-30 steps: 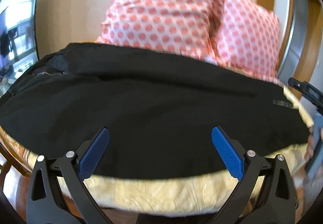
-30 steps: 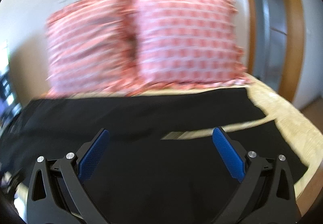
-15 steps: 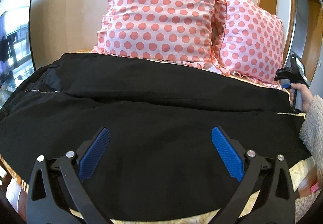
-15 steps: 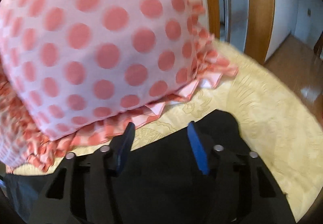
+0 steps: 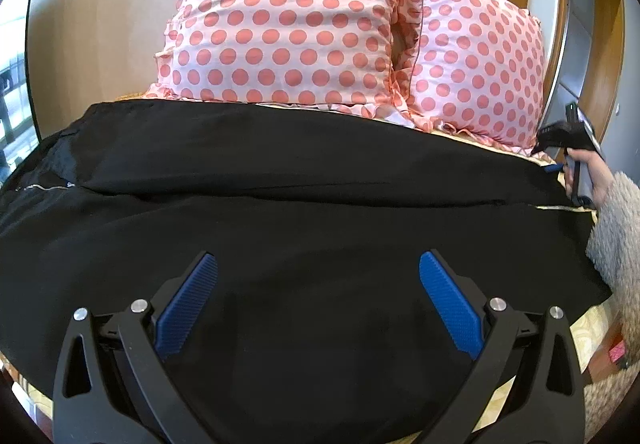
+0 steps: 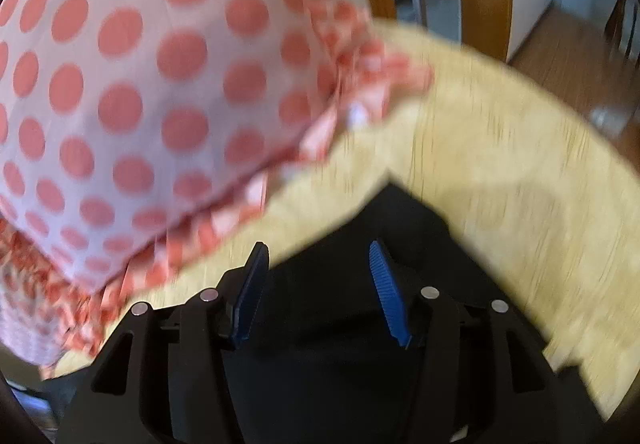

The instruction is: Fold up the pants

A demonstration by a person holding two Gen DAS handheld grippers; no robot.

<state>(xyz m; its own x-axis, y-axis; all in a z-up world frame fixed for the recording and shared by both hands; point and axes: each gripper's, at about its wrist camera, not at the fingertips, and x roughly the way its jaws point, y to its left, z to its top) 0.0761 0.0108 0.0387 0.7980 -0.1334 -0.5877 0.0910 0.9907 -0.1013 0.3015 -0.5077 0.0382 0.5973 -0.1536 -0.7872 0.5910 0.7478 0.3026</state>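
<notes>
Black pants (image 5: 304, 204) lie spread across the yellow bed, waist with a zipper at the left, legs running right. My left gripper (image 5: 318, 272) is wide open and empty above the near leg's middle. My right gripper (image 6: 316, 260) is partly open over the far leg's cuff corner (image 6: 400, 212), its blue pads on either side of the cloth edge; the view is blurred. The right gripper also shows in the left wrist view (image 5: 568, 148) at the far right, held by a hand in a fleecy sleeve.
Two pink polka-dot pillows (image 5: 296, 24) (image 5: 476, 60) stand against the wall behind the pants; one fills the right wrist view's left (image 6: 132, 84). The yellow bedspread (image 6: 500, 148) ends at the right over a wooden floor (image 6: 568, 44). A wooden door frame (image 5: 616, 44) stands at the right.
My right gripper swung from over the pants' middle to the far cuff by the pillow and narrowed its jaws. My left gripper moved forward over the pants, still open.
</notes>
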